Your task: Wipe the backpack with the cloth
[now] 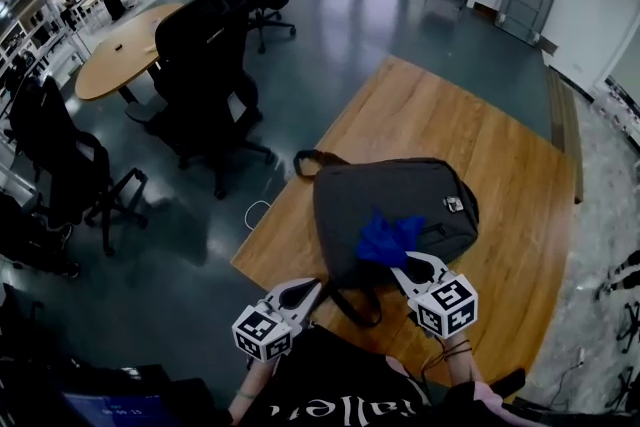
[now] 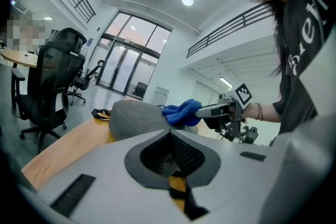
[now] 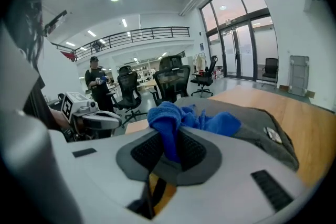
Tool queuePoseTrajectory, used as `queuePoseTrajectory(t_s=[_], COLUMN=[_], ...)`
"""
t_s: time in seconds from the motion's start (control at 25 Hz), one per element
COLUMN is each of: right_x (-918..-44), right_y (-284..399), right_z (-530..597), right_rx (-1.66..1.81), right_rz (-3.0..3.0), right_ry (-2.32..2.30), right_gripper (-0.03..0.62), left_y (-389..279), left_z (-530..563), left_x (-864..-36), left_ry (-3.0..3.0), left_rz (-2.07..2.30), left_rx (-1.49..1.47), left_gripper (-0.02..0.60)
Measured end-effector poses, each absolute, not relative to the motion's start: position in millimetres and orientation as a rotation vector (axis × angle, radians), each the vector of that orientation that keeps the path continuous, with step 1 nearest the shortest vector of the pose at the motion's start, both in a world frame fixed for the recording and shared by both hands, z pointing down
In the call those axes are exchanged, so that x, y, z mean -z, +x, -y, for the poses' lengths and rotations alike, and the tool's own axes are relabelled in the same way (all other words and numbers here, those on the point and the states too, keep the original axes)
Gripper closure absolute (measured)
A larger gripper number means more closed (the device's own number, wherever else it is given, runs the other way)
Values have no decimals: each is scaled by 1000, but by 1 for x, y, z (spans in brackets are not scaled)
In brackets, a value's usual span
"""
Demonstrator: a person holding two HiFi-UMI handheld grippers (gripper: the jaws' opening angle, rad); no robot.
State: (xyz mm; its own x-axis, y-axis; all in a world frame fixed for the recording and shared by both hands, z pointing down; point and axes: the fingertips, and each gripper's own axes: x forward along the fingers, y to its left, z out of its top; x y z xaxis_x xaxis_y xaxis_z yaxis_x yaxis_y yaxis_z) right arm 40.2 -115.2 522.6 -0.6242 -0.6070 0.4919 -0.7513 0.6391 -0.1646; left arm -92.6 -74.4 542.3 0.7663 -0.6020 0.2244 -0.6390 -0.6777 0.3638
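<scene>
On the backpack [image 1: 400,193], right tool [image 1: 413,264] pinching cloth [image 1: 386,237], left tool [image 1: 306,290] closed

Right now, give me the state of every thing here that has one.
right gripper, shut on the cloth.
left gripper, shut, nothing between its jaws.
cloth, bunched up, resting on top of the backpack.
backpack, lying flat on the table.

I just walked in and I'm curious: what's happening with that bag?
A person holds a gripper in each hand. The right gripper pinches a blue cloth on top of the grey backpack, which lies on the wooden table. The left gripper is shut and empty, near the backpack's edge.
</scene>
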Motion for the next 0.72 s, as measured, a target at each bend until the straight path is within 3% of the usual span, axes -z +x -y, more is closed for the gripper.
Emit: queuePoseTrajectory(t_s=[0.44,0.72], right_x=[-558,-504], right_y=[70,90], right_z=[54,97], right_rx=[-752,-618], right_rz=[2364,2454], right_ry=[1220,1270], right_gripper=[540,539], left_y=[-70,-69], left_z=[80,88], left_x=[-540,-540], left_ry=[2569,2560], left_rz=[879,880], left_rx=[-129,-140], left_gripper=[588,588])
